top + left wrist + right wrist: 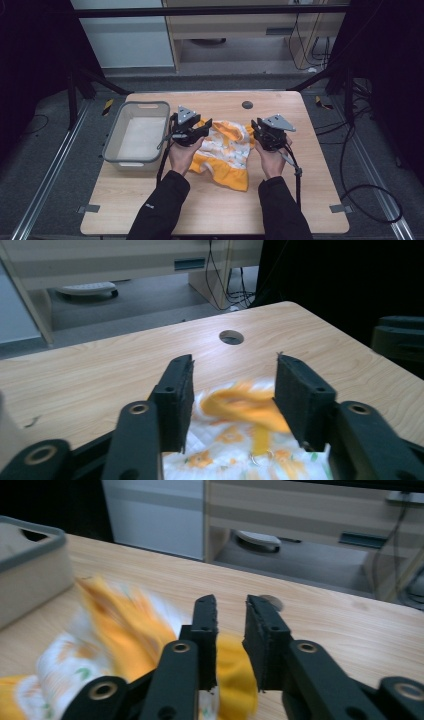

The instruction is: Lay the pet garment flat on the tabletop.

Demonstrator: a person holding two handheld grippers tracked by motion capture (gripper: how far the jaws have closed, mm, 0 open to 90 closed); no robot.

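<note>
Left tongs (pixel 232 400) wide open, right tongs (pixel 231 645) open just a bit, both over cloth (pixel 225 150) (bin (pixel 136 135) beside). Best to pinch edges, lift slowly.

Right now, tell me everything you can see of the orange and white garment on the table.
The garment is a small, soft piece of cloth: a white body printed with orange figures, and solid orange trim along its edges. It lies crumpled on the wooden table, right of the grey basket and apart from it. The left gripper and right gripper sit at its far corners; whether either touches it is unclear.
</note>
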